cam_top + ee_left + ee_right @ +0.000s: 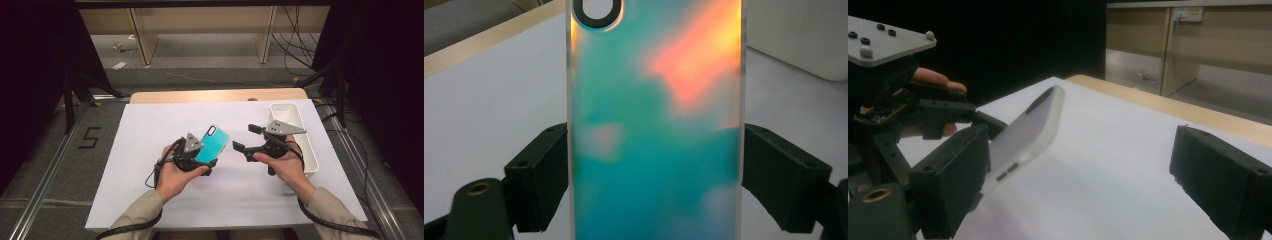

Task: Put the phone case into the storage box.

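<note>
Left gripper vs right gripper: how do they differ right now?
The left gripper is shut on the teal phone case, clamping its two long edges; the right gripper is open and holds nothing. In the high view the left gripper points up and away with the case tilted off the table, while the right gripper points sideways toward the case. Both are hand-held black two-jaw tools with a grey plate, above the white sheet.

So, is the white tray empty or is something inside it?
Empty, as far as visible. In the high view the tray shows a bare white floor; the right gripper and hand hide its near end.
</note>
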{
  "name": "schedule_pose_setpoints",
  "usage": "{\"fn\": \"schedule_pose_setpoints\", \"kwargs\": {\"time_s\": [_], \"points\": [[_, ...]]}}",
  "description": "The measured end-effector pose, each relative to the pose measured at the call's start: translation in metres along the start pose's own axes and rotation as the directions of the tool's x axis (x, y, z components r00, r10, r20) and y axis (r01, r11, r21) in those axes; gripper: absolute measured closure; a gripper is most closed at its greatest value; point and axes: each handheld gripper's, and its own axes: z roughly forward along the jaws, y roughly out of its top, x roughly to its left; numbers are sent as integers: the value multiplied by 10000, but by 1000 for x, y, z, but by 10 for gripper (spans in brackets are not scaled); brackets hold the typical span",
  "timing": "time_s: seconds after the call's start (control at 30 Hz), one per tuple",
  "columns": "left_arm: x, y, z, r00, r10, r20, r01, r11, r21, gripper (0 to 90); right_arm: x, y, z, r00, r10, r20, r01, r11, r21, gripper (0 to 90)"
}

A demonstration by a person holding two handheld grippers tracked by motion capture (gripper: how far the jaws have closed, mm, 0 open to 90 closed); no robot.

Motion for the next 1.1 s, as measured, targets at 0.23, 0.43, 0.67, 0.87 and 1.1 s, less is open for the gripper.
{"fn": "schedule_pose_setpoints", "kwargs": {"time_s": [0.23, 0.43, 0.67, 0.87, 1.1], "points": [[-7, 2, 3, 9999, 64, 107, -64, 10000, -46, 172, 1, 3, 10, 9999, 61, -83, -61, 10000, -15, 102], [-11, 3, 4, 9998, 104, 152, -102, 9999, -94, 172, 1, 3, 15, 9998, 160, -86, -161, 9999, -39, 104], [-15, 4, 7, 9996, 185, 230, -182, 9998, -122, 172, 1, 4, 21, 9995, 292, -130, -292, 9996, -25, 110], [-18, 4, 8, 9995, 200, 242, -197, 9997, -131, 172, 2, 4, 27, 9993, 319, -177, -317, 9995, 70, 123], [-22, 3, 10, 9992, 295, 261, -289, 9994, -210, 172, 4, 4, 36, 9990, 399, -221, -396, 9991, 147, 142]]}}
